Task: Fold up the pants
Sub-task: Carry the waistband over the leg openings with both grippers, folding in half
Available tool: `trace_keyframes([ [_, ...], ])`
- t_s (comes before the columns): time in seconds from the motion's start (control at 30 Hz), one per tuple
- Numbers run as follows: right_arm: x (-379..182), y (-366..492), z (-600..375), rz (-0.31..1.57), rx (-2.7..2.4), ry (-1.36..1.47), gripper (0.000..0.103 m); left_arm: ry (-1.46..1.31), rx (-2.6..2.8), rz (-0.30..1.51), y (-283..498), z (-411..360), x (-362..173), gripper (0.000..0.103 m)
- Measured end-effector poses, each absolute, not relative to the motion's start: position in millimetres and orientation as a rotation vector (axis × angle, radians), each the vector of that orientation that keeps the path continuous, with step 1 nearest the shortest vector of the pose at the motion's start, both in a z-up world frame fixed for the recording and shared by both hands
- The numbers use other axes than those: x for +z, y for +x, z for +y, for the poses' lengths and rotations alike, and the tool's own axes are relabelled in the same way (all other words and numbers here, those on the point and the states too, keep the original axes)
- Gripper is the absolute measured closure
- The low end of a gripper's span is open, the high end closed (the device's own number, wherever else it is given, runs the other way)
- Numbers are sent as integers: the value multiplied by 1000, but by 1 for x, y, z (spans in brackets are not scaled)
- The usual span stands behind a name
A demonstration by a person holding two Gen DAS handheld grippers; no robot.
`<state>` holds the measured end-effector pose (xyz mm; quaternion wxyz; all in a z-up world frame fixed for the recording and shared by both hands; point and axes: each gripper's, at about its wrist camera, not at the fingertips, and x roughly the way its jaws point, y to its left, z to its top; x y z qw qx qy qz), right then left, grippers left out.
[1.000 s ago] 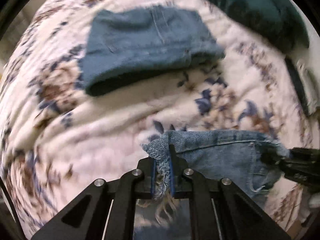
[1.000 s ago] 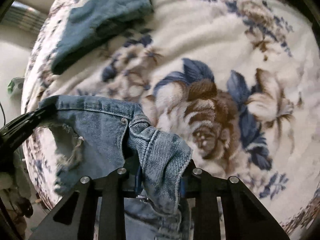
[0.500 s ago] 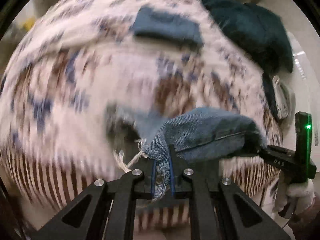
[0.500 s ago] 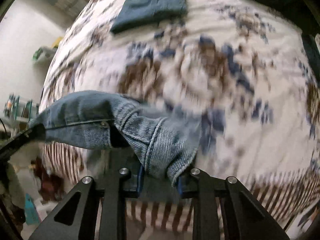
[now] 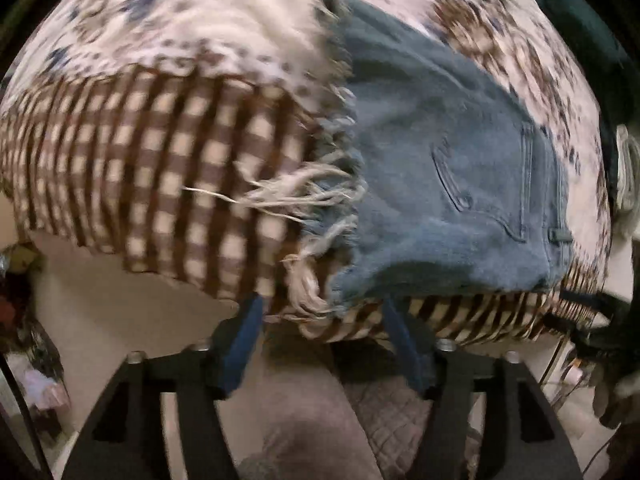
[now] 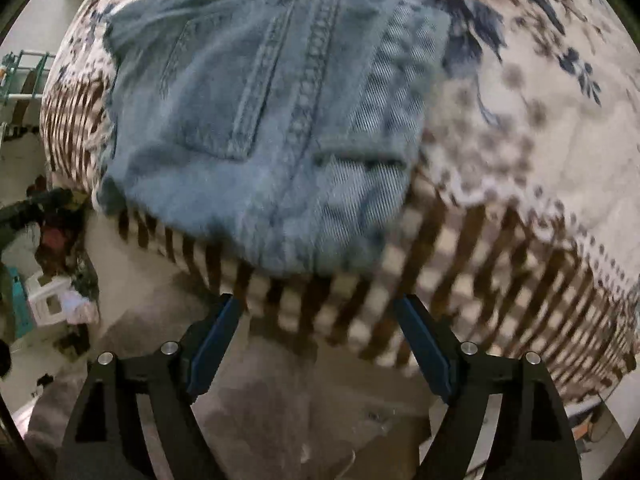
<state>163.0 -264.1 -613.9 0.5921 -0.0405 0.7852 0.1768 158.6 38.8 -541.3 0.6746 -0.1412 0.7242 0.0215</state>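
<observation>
Both claws have let go of the denim shorts (image 5: 448,168), which now lie at the bed's (image 5: 200,32) near edge, just ahead of the wide-open left claw (image 5: 324,344) and right claw (image 6: 320,332), frayed hems leftward, waistband toward the right claw.

Blue denim pants (image 6: 260,132) (frayed hems) lie flat at the bed's edge.
</observation>
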Motion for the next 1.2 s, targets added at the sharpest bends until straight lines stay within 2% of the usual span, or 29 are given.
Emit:
trace_keyframes([
  [0.1, -596, 171, -293, 1823, 376, 19, 19, -330, 68, 1559, 189, 47, -527, 25],
  [0.2, -584, 200, -331, 1751, 296, 263, 19, -395, 45, 1504, 245, 50, -532, 25],
  [0.3, -597, 247, -358, 1692, 212, 436, 19, -444, 23, 1505, 305, 48, -561, 25],
  [0.37, -612, 272, -364, 1677, 184, 490, 19, -490, 4, 1569, 337, 43, -593, 25],
  [0.4, -625, 285, -367, 1680, 178, 531, 19, -517, -2, 1589, 347, 41, -606, 29],
  [0.43, -634, 296, -367, 1689, 181, 552, 25, -530, -14, 1595, 357, 38, -619, 38],
  [0.47, -643, 303, -366, 1694, 195, 575, 51, -536, -30, 1591, 361, 35, -623, 59],
  [0.5, -650, 305, -362, 1694, 209, 585, 64, -499, -40, 1584, 368, 28, -628, 68],
  [0.57, -654, 308, -357, 1675, 192, 543, 69, -421, -42, 1559, 367, 24, -620, 82],
  [0.7, -644, 308, -367, 1595, 172, 556, 72, -405, -44, 1539, 394, 24, -619, 86],
  [0.83, -659, 310, -364, 1658, 175, 569, 70, -353, -56, 1547, 407, 25, -628, 85],
  [0.9, -656, 314, -366, 1681, 189, 612, 67, -362, -67, 1545, 399, 28, -623, 81],
  [0.93, -653, 315, -369, 1690, 203, 628, 62, -401, -68, 1550, 391, 33, -618, 78],
  [1.0, -639, 311, -379, 1670, 226, 606, 44, -474, -65, 1524, 373, 46, -604, 75],
  [1.03, -631, 307, -381, 1661, 237, 583, 28, -493, -60, 1504, 364, 50, -596, 74],
  [1.07, -628, 304, -383, 1659, 247, 571, 20, -524, -59, 1478, 351, 56, -589, 64],
  [1.1, -629, 297, -387, 1666, 270, 574, 20, -549, -59, 1471, 339, 58, -585, 46],
  [1.17, -645, 287, -388, 1715, 310, 595, 20, -592, -71, 1473, 324, 55, -588, 33],
  [1.2, -657, 282, -386, 1738, 344, 632, 20, -630, -102, 1493, 313, 49, -598, 32],
])
